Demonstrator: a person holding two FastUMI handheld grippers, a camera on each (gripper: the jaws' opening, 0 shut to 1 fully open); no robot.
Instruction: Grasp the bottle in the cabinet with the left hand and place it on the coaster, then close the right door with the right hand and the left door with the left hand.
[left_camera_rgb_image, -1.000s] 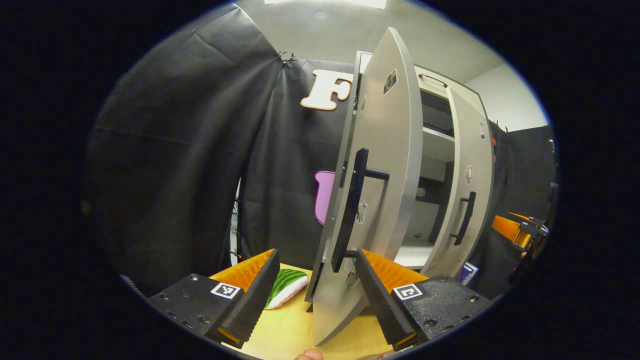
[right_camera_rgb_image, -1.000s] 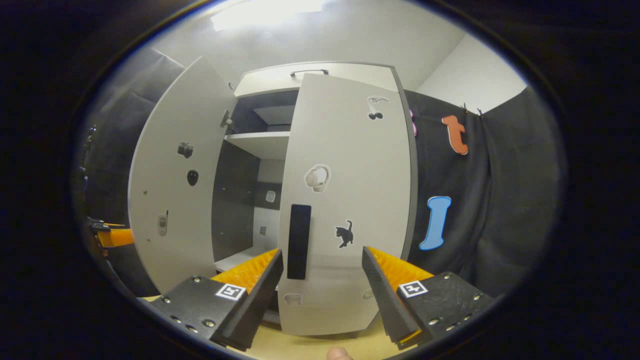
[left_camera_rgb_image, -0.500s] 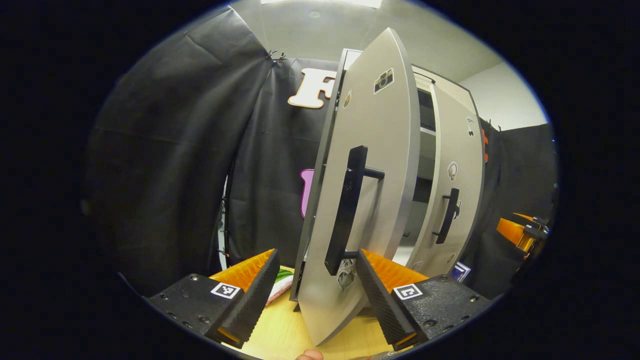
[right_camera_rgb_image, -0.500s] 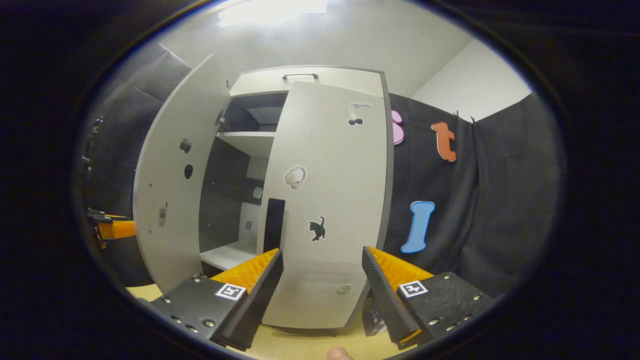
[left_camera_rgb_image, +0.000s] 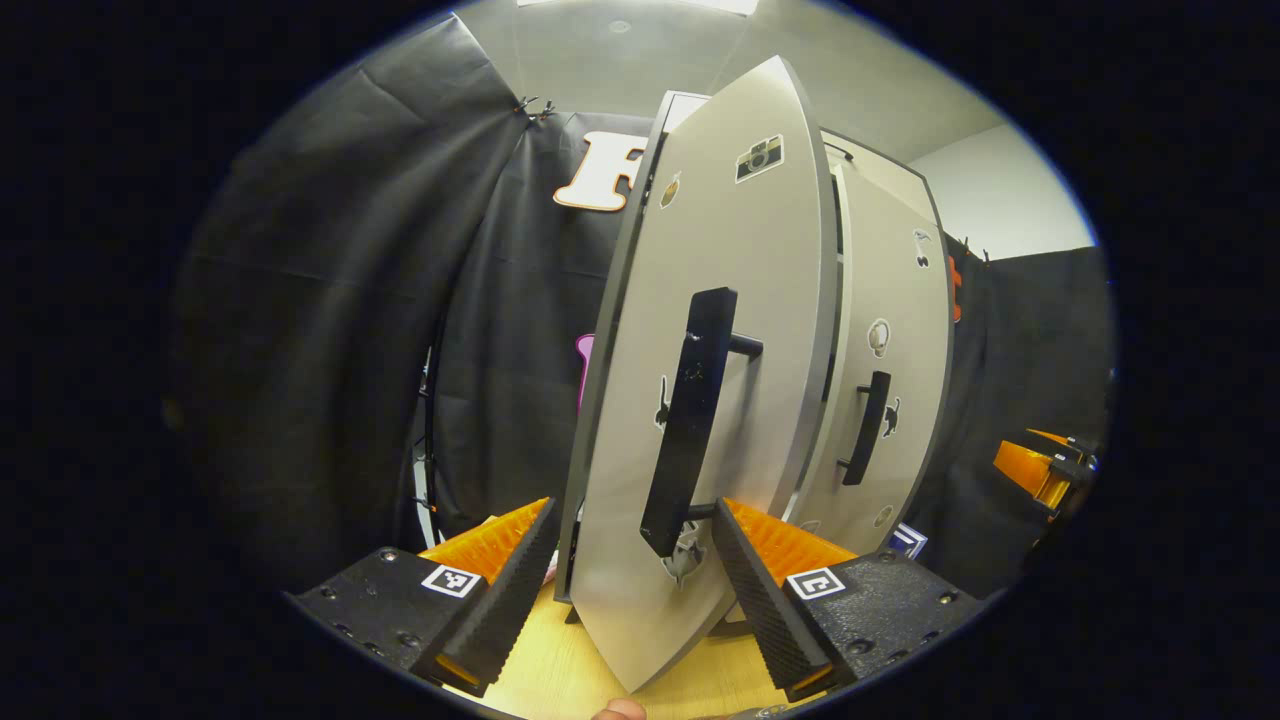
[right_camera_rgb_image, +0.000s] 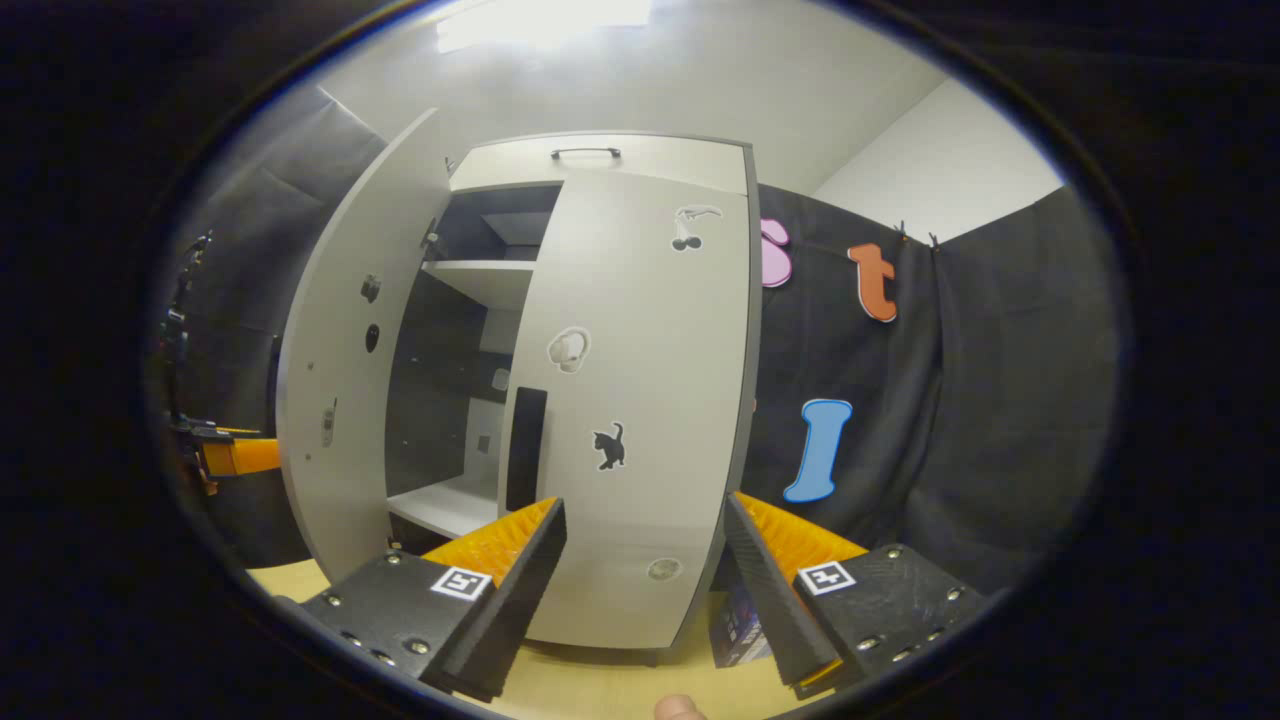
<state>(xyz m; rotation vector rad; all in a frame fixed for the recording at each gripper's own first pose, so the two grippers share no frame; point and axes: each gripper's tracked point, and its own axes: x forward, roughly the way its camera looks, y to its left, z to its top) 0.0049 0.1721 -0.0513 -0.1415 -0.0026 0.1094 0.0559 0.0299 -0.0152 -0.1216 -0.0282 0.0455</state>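
Observation:
The cabinet's left door (left_camera_rgb_image: 730, 300) stands half open, edge-on to me, and its long black handle (left_camera_rgb_image: 688, 430) rises between the fingers of my open left gripper (left_camera_rgb_image: 634, 510). That gripper's right fingertip (left_camera_rgb_image: 735, 530) sits beside the handle's lower post. The right door (right_camera_rgb_image: 640, 400) is almost flush with the cabinet, its handle (right_camera_rgb_image: 526, 450) just left of my open right gripper (right_camera_rgb_image: 645, 505), which holds nothing. From the right gripper view, the left door (right_camera_rgb_image: 340, 370) still leaves a gap showing an inner shelf (right_camera_rgb_image: 485, 280). The left gripper (right_camera_rgb_image: 230, 455) shows behind that door.
The cabinet stands on a yellow wooden table (left_camera_rgb_image: 560, 670). A small dark blue box (right_camera_rgb_image: 735, 625) sits at the cabinet's right foot. My right gripper (left_camera_rgb_image: 1045, 470) hangs to the right of the right door (left_camera_rgb_image: 895, 330). Black cloth walls surround the cabinet.
The right door has swung nearly shut and my right gripper has drawn back from it. The left door has turned further toward the cabinet, hiding the green-and-white object behind it.

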